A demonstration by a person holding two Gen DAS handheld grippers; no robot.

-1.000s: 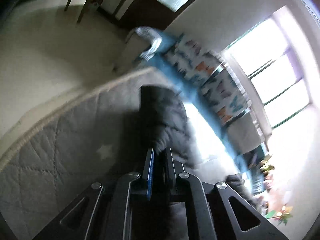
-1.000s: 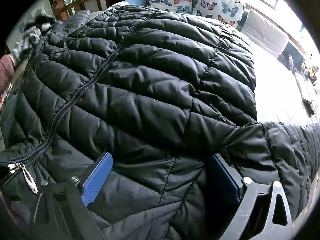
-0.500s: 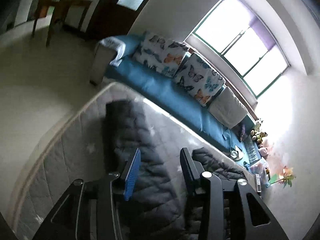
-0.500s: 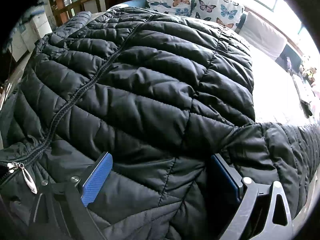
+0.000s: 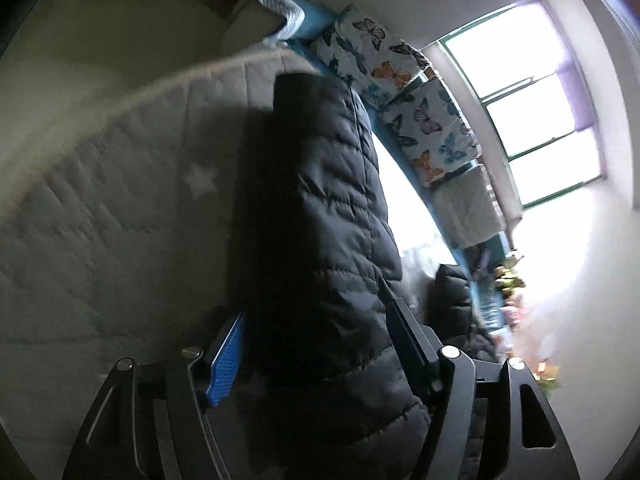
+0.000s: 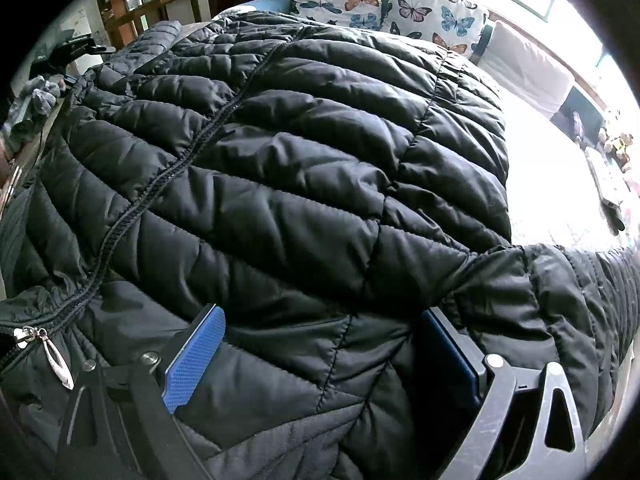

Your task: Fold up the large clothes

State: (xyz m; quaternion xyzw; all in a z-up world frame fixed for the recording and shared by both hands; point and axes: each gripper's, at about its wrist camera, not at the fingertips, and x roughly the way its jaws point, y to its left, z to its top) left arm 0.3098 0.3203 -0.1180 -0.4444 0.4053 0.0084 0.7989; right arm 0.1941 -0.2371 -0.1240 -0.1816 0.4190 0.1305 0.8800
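Note:
A black quilted puffer jacket (image 6: 304, 184) lies spread on a grey quilted mattress (image 5: 120, 208), its zipper (image 6: 160, 188) running up the left. My right gripper (image 6: 320, 344) is open, its blue-padded fingers (image 6: 196, 356) resting on the jacket near the collar and shoulder. In the left wrist view a long black part of the jacket (image 5: 320, 220) lies along the mattress. My left gripper (image 5: 316, 336) is open with that part between its fingers (image 5: 226, 356), which stand apart from it.
A blue sofa with butterfly cushions (image 6: 384, 8) and a beige cushion (image 6: 528, 68) runs behind the mattress under a bright window (image 5: 532, 112). Wooden furniture (image 6: 160, 8) stands at the far left. The mattress edge (image 5: 132, 92) borders pale floor.
My left gripper, shut a second ago, opened and now straddles the long jacket part, with its view swung about. My right gripper has stayed open on the jacket, barely moving.

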